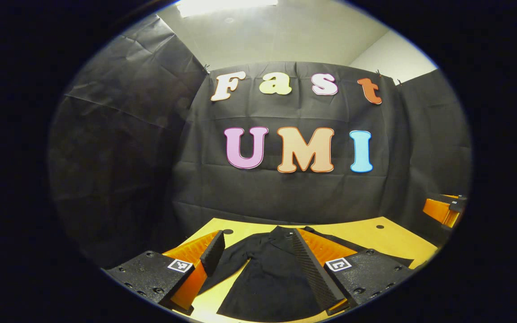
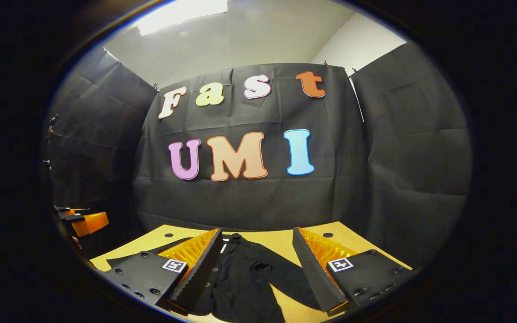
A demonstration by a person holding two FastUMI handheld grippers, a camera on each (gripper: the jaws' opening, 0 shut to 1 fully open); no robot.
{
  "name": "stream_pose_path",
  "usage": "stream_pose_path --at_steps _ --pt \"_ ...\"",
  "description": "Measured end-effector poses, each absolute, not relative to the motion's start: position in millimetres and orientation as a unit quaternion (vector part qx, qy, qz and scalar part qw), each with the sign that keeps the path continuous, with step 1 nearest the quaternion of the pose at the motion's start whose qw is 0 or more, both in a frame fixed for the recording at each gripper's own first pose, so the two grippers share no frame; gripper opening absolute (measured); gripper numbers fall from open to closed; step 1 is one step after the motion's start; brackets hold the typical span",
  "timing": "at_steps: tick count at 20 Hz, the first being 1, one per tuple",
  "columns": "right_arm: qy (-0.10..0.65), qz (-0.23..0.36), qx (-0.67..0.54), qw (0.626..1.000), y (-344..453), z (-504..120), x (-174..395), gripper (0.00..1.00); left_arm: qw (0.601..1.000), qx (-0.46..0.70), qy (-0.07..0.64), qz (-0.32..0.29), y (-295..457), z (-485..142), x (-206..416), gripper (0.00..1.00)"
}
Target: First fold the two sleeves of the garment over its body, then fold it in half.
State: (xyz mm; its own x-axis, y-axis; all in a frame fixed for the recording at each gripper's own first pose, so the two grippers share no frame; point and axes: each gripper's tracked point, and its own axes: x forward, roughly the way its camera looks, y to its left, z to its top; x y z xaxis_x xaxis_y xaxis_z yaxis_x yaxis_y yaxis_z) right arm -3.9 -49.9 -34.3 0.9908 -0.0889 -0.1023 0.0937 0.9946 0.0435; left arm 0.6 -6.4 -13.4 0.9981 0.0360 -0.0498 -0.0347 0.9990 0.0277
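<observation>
A black button-up garment (image 1: 267,278) lies flat on the yellow table (image 1: 388,240), collar toward the far wall. One sleeve (image 1: 234,260) spreads out to the left and the other sleeve (image 1: 357,246) to the right. My left gripper (image 1: 256,237) hovers open above the garment's left half, with nothing between its fingers. In the right gripper view the garment (image 2: 236,282) lies below my right gripper (image 2: 256,233), which is open and holds nothing. A sleeve (image 2: 285,276) runs toward the near right there. The right gripper (image 1: 444,208) shows far right, the left gripper (image 2: 81,220) far left.
The table (image 2: 276,244) has small round holes near its far corners and ends at the black cloth wall. Bare wood shows beyond the collar and on either side of the garment.
</observation>
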Motion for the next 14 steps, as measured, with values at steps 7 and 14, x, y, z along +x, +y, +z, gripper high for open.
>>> stream_pose_path --at_steps 7,14 --pt "0.054 -0.047 0.022 0.997 -46.8 -36.6 2.7 0.99 0.999 0.019 0.029 0.017 0.7 -16.6 4.8 0.92" --pt "0.06 -0.056 0.018 0.996 -53.5 -40.2 10.7 0.98 0.999 0.004 0.041 0.026 6.8 -28.1 9.8 0.92"
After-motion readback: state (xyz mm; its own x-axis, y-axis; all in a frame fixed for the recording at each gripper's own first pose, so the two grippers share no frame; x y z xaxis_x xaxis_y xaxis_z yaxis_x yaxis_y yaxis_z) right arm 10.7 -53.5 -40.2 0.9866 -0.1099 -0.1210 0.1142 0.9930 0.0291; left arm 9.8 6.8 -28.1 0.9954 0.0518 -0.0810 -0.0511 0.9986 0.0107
